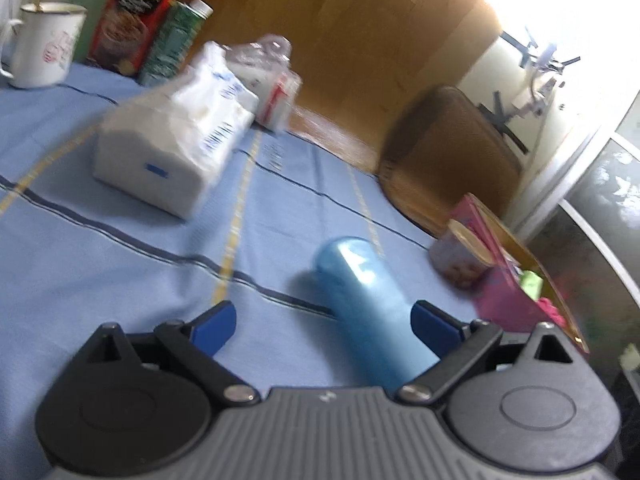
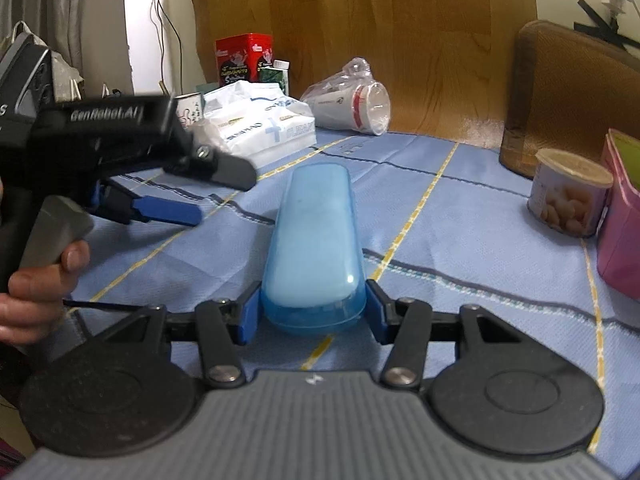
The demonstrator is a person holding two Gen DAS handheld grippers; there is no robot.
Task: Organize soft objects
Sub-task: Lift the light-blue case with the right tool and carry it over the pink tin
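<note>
Closest to my right-hand camera, the right gripper has its two blue pads pressed against the near end of a light blue case, one on each flank, so I read it as held; the case lies lengthwise on the blue striped tablecloth, pointing away from me. To the left in that view a hand grips the handle of the left gripper, whose blue fingers hover over the cloth just left of the case. From its own camera that gripper's jaws stand wide: the case runs between them close to the right pad, and blur keeps me from telling whether it touches; the left pad is well clear. Scanning the far side from left to right, I see a white mug, a red box with a green carton beside it, a white pack of tissues, and a sleeve of paper cups lying on its side in clear wrap. On the right sit a brown chair back, a small snack tub and a pink box touching it.
</note>
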